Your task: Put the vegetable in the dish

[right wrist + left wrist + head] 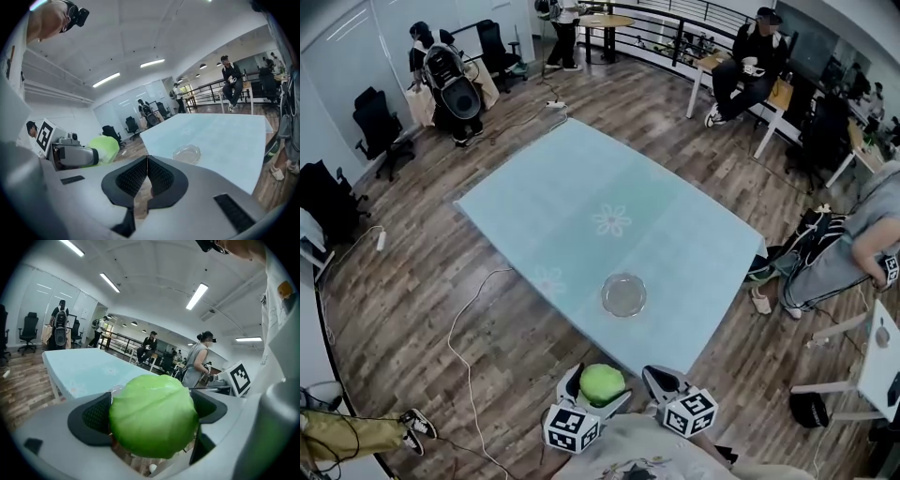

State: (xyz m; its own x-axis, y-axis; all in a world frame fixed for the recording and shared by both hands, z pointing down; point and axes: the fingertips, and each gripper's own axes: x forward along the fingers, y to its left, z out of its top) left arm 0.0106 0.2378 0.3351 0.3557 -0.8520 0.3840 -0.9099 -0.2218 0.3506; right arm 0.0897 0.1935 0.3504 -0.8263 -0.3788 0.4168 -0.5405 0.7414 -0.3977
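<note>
Green cabbage (602, 382) clamped between the jaws of the left hand-held gripper (152, 414), held off the tabletop's (581, 187) near corner. Right hand-held gripper (147, 176) just beside it, jaws pressed together on nothing. Farther on, clear glass dish (623, 294) resting near that corner.

An open office with swivel chairs (375, 122) (strip lights (197, 295) overhead).

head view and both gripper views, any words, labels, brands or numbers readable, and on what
No readable text in any view.
Left marker cube and right marker cube: black-and-white square patterns only, no letters or digits.
Table: flower prints, no words.
Shirt: a print, too blurred to read.
</note>
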